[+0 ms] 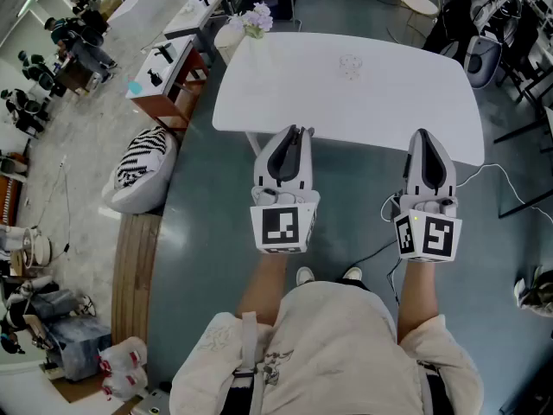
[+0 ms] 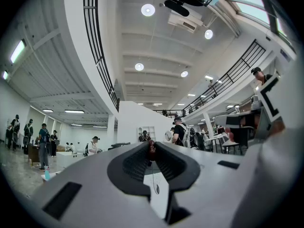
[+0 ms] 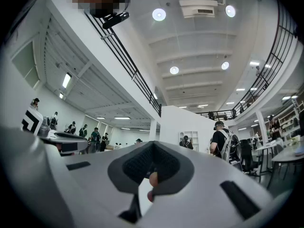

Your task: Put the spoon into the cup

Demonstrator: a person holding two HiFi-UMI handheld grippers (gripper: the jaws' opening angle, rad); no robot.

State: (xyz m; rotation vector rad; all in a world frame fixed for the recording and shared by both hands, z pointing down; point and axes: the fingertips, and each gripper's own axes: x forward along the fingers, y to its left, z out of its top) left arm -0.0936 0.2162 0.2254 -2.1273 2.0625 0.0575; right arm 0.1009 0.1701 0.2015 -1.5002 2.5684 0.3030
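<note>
Plainly, the person stands before a white surface (image 1: 346, 102) with both forearms held out and one tool in each hand; the left hand-held gripper (image 1: 295, 131) has its tips at the near edge of that surface, and its jaws stand a narrow slit apart with nothing between them; the right hand-held gripper (image 1: 421, 135) is held beside it, well apart from the left, tips also at the near edge, its jaws pressed together on nothing; both point away from the person and a little upward, so their own views take in the hall's ceiling lamps (image 2: 147, 9) and a person with a backpack (image 3: 221, 137) rather than the surface; where the spoon and the cup are I cannot tell; on the far half of the surface shows a faint pale shape (image 1: 350, 66), too dim to name; a bunch of pale flowers (image 1: 257, 19) stands by the far left corner; off to the left a striped cushion (image 1: 141, 161) lies at the far end of a long wooden board (image 1: 136, 271); a white cable (image 1: 505, 184) trails over the grey floor (image 1: 207, 232) on the right; the person's shoes (image 1: 304, 276) show between the two forearms
</note>
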